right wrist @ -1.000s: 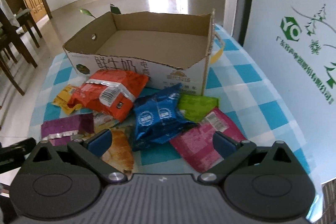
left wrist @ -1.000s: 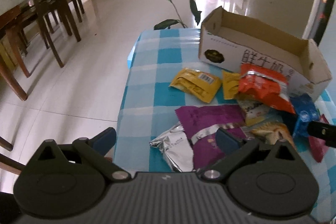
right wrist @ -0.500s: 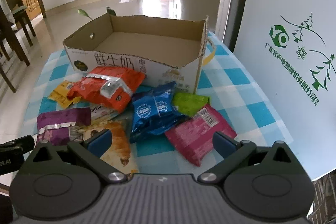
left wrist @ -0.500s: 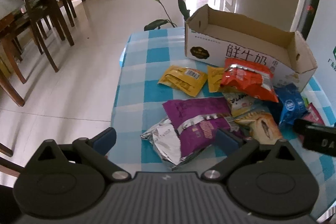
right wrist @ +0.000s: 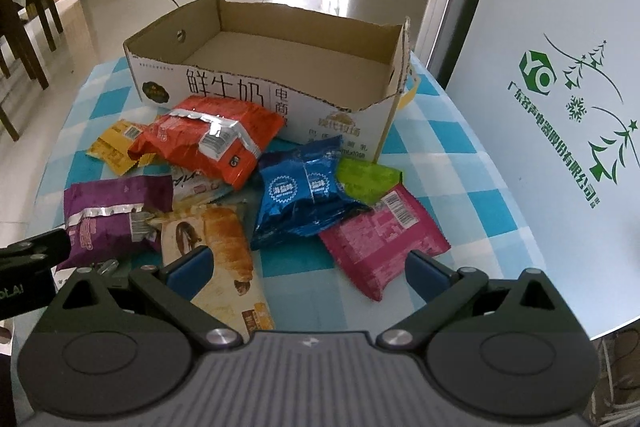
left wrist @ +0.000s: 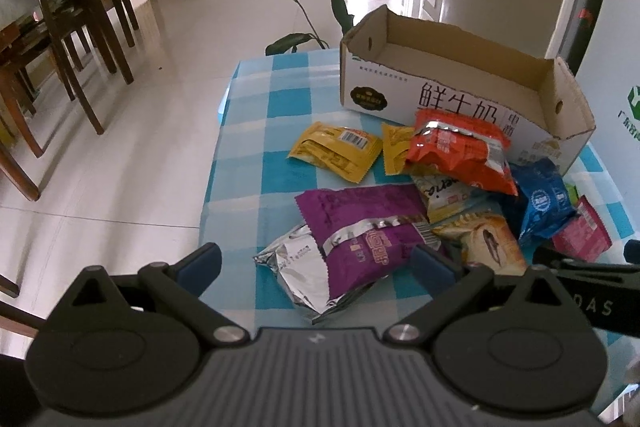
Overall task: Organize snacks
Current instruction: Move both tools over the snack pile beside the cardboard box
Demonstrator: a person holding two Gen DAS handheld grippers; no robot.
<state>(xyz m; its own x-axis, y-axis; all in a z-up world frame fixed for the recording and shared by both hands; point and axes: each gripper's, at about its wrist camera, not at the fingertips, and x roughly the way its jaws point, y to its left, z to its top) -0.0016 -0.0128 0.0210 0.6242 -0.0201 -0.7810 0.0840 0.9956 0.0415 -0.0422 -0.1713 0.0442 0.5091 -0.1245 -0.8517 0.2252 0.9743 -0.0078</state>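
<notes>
Snacks in crinkled foil and plastic packets lie heaped on the blue-and-white checked tablecloth, just in front of an open cardboard box with torn, wavy top edges and round finger holes in its end walls. A puffy orange bag with a silver seam leans against the box's printed front wall. Beside it sit two flat yellow sachets, one partly tucked under the orange bag. A glossy blue packet overlaps a lime-green packet and a flat pink packet carrying a barcode. Nearer the table's front edge, a purple bag rests on a wrinkled silver foil bag, next to a cream wrapper printed with a croissant.

Left gripper has its blue-padded fingers spread wide apart and holds nothing; it hangs over the purple bag. Right gripper is likewise spread wide and empty, above the croissant wrapper and pink packet.

Compared with a second ago, both cameras sit farther back and higher: more of the tablecloth and the silver bag's near end shows in the left wrist view, and the whole pink packet is visible in the right wrist view. The packets themselves lie as they did.
</notes>
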